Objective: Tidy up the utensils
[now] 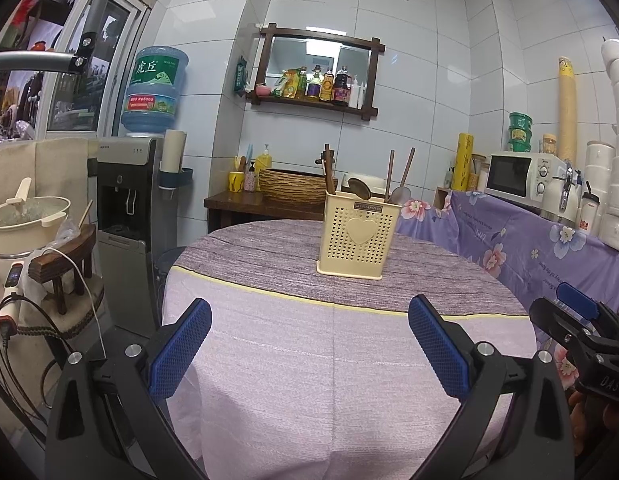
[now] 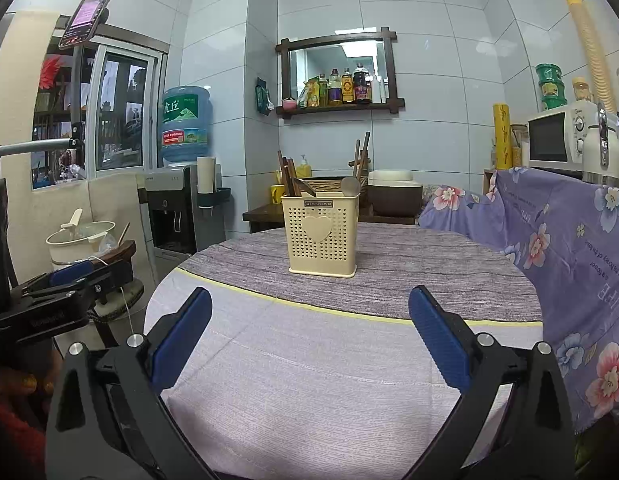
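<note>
A cream perforated utensil holder (image 1: 357,236) with a heart on its front stands upright on the round table (image 1: 309,360); it also shows in the right wrist view (image 2: 321,232). Spoons (image 1: 359,189) and wooden chopsticks (image 1: 405,172) stick up out of it. My left gripper (image 1: 309,344) is open and empty, low over the near part of the table, well short of the holder. My right gripper (image 2: 309,340) is open and empty too, beside it on the right, and shows at the edge of the left wrist view (image 1: 577,320).
The table carries a purple-grey cloth (image 2: 389,268). A flowered purple cloth (image 2: 569,240) covers a counter to the right with a microwave (image 1: 517,174). A water dispenser (image 1: 129,216) and a cream pot (image 1: 27,216) stand left. A woven basket (image 1: 289,186) sits behind.
</note>
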Demonstrator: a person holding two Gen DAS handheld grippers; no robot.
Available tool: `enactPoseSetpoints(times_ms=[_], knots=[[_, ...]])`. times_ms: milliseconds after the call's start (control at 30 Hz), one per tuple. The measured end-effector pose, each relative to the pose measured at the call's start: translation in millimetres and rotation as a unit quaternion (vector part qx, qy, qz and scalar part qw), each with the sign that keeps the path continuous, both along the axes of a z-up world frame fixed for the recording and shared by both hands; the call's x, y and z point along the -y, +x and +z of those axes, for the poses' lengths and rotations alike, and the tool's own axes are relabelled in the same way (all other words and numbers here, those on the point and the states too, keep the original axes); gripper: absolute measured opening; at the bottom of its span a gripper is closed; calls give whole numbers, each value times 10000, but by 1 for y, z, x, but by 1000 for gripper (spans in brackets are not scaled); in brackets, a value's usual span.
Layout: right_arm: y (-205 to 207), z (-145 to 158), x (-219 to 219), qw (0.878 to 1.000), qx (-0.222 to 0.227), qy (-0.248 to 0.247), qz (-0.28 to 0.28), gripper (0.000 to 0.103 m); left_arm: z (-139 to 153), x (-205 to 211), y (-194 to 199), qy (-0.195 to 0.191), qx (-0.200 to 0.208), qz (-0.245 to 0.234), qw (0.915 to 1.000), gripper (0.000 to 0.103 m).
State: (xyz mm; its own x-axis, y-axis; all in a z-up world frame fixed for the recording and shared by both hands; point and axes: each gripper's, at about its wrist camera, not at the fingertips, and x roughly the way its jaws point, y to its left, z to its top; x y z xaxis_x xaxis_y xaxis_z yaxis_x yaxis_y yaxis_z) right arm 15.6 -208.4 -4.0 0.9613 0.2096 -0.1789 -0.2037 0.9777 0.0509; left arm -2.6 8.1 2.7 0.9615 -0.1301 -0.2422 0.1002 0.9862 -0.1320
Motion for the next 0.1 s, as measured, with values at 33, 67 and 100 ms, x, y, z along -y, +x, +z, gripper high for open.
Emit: enactPoseSetpoints(times_ms=[33,67,100], knots=[[0,-1,0,10000,-6,2,-1,97,0,0,0,1,-1,-4,10000,98],[0,-2,-1,10000,-12,3,0,97,0,1,0,6,1,4,10000,98],[0,-3,-1,10000,-18,5,2,97,0,1,0,13,3,17,10000,98]])
